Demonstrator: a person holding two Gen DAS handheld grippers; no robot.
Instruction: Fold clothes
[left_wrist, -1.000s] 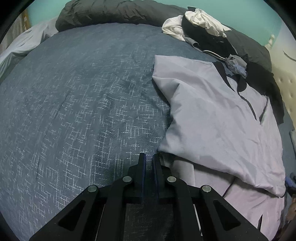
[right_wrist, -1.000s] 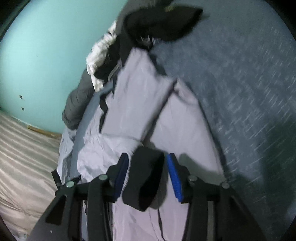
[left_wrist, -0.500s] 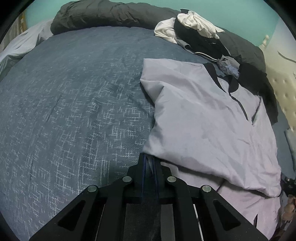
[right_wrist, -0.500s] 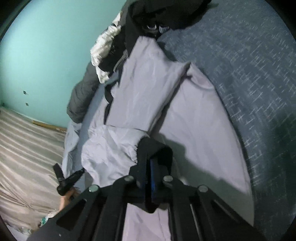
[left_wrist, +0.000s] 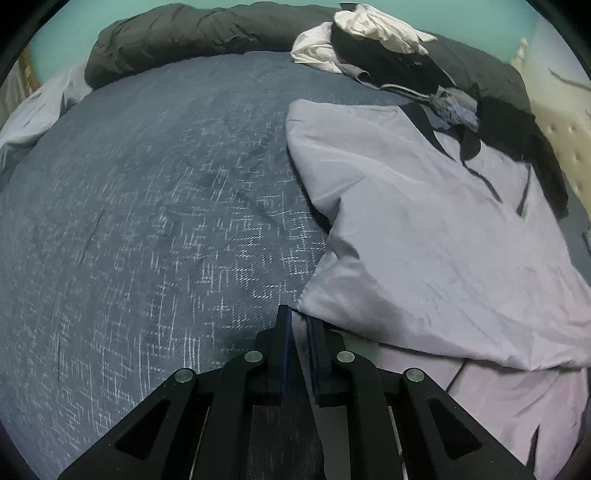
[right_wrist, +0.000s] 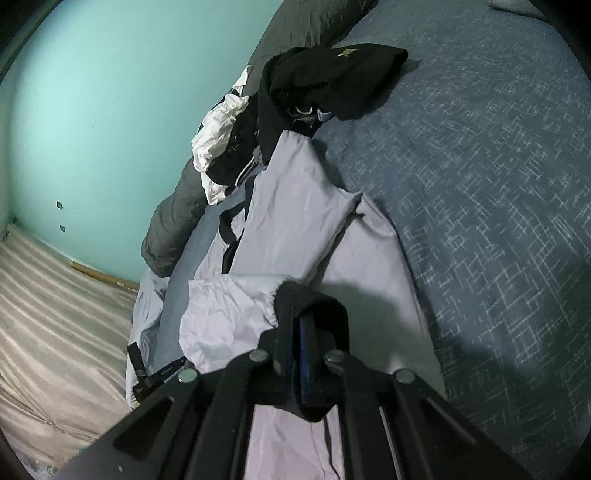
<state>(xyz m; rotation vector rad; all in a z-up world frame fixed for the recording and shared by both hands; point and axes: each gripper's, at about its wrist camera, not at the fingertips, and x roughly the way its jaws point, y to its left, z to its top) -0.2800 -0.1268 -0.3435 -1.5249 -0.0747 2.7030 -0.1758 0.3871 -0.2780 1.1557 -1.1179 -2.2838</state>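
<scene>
My left tool (left_wrist: 298, 321) pinches the near corner of the pale lilac jacket with black trim (left_wrist: 424, 229), which lies on the dark blue patterned bed cover (left_wrist: 147, 221). My right tool (right_wrist: 301, 332), just closed, clamps the jacket's black ribbed cuff (right_wrist: 314, 299). A heap of black and white clothes (right_wrist: 295, 103) lies beyond.

Right tongs (right_wrist: 301, 354), a second ago standing apart around the black cuff (right_wrist: 314, 299) at lower centre, now clamped shut on it, with lavender sleeve (right_wrist: 229, 317) puckered up at left of the tips. Left tongs (left_wrist: 299, 325), earlier just short of the lavender jacket (left_wrist: 424, 236), now pinched on its near corner at lower centre.
</scene>
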